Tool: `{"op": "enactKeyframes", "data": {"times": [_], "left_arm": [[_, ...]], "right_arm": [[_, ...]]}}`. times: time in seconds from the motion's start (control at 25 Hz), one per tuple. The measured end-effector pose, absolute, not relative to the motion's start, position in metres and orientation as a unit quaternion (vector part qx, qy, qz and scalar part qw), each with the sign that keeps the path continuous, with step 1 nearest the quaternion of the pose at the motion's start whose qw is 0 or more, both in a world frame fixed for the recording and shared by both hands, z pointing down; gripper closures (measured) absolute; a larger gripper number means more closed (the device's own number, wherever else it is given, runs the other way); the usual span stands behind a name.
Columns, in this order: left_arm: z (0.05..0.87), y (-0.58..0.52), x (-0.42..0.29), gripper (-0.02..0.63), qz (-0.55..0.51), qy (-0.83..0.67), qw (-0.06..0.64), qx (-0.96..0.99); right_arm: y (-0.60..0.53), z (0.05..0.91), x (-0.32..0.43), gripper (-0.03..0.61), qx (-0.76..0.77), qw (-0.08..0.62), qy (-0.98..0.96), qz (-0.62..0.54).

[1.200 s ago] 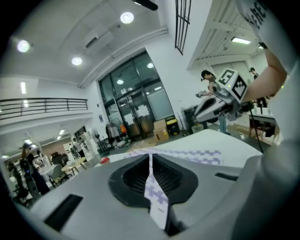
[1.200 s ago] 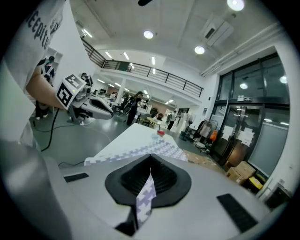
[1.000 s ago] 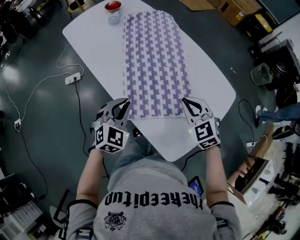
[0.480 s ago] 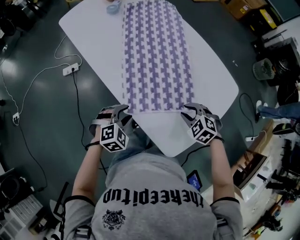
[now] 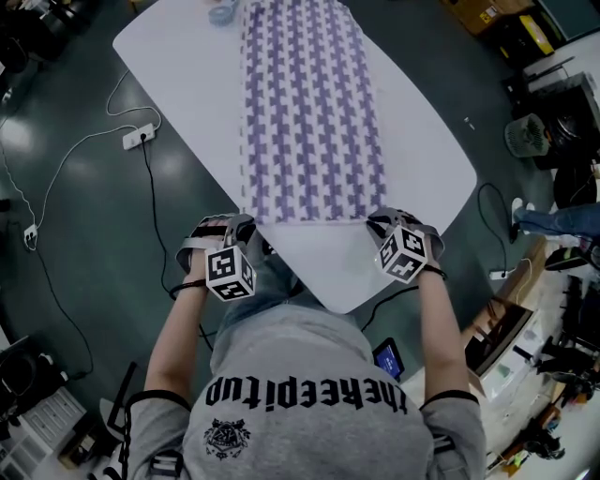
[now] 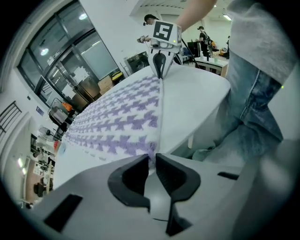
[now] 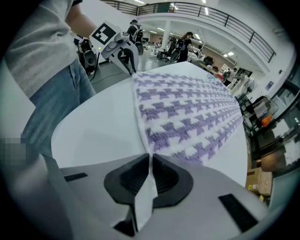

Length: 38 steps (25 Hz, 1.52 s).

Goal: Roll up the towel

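A purple-and-white houndstooth towel [image 5: 309,112] lies flat along the white oval table [image 5: 187,94]. My left gripper [image 5: 246,222] is at the towel's near left corner and my right gripper [image 5: 380,217] at its near right corner, both pointing steeply down. In the left gripper view the jaws [image 6: 151,159] have just been closing, and the towel [image 6: 117,122] corner sits pinched in the narrow gap. In the right gripper view the jaws [image 7: 150,159] have also just been closing, with the towel [image 7: 187,112] edge between the pads. Each gripper view shows the other gripper at the far end of the hem.
The person's legs stand against the table's near edge. A small blue object [image 5: 222,13] sits at the table's far end. On the floor are a power strip [image 5: 136,138] with cables at the left and a bin [image 5: 527,139] and boxes at the right.
Both grippers have come down from above the near edge onto the towel's near corners. The towel has stayed flat.
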<state>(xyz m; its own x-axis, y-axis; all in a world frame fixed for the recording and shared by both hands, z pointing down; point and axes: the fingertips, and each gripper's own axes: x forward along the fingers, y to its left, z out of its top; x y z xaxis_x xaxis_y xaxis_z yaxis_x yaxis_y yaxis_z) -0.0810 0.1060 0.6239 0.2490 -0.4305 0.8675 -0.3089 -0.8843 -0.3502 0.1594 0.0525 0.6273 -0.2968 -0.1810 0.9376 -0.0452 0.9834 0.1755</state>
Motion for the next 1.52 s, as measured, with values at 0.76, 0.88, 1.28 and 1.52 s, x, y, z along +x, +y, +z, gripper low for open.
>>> {"op": "enactKeyframes", "data": {"times": [0.76, 0.88, 1.28, 1.52], "left_arm": [[0.598, 0.11, -0.082, 0.574, -0.506, 0.187, -0.077, -0.838], [0.591, 0.095, -0.085, 0.574, -0.489, 0.202, -0.101, -0.842], [0.597, 0.044, -0.115, 0.558, -0.512, 0.273, -0.091, -0.81], [0.557, 0.046, -0.102, 0.549, -0.48, 0.352, 0.04, -0.802]], "right_arm": [[0.052, 0.593, 0.155, 0.561, 0.079, 0.548, -0.833, -0.008], [0.028, 0.583, 0.153, 0.563, 0.103, 0.542, -0.834, -0.023], [-0.02, 0.604, 0.141, 0.563, 0.141, 0.582, -0.799, -0.056], [-0.01, 0.611, 0.151, 0.563, 0.158, 0.587, -0.793, -0.052]]}}
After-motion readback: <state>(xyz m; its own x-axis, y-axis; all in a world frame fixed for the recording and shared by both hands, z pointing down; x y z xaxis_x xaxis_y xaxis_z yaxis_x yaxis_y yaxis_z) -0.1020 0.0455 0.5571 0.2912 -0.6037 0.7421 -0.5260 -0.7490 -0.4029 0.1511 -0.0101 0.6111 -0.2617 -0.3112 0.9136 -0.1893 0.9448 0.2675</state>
